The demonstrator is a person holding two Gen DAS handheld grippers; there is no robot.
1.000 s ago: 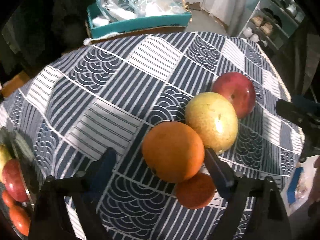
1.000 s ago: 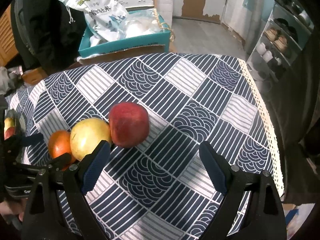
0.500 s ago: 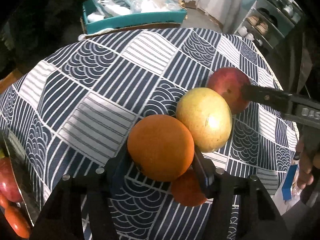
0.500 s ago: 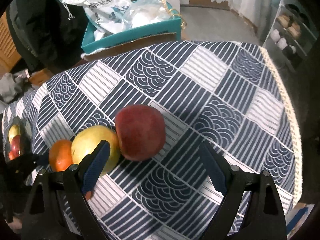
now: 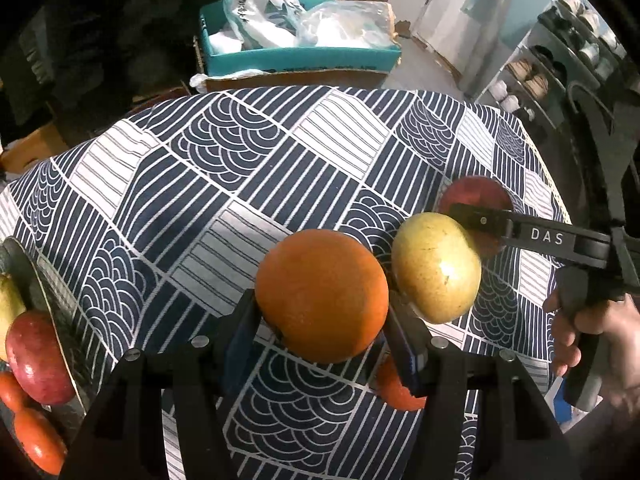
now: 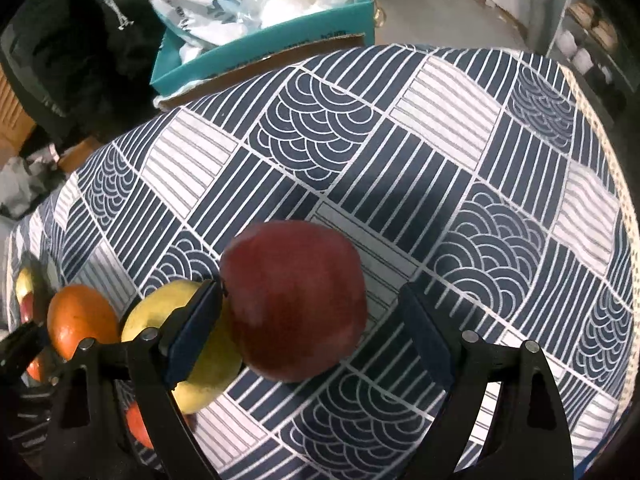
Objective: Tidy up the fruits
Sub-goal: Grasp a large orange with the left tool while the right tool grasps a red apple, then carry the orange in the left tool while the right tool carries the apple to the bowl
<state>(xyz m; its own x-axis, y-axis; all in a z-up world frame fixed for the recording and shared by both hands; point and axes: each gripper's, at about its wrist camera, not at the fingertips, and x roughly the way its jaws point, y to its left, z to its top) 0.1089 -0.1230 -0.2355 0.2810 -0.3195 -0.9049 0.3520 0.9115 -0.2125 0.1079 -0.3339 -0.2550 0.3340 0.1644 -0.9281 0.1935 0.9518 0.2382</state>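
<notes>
Left claw clamping the orange, pads pressing both flanks, fruit sitting just left of the yellow pear. Right claw standing wide around the red apple, left pad wedging between apple and pear, right pad apart from the skin, nothing gripped. Probably best: lifting the orange straight up, clearing the pear, before swinging left of it toward the plate already holding fruit. Centring the apple before squeezing; otherwise risking a nudge rolling the pear across the surface.
</notes>
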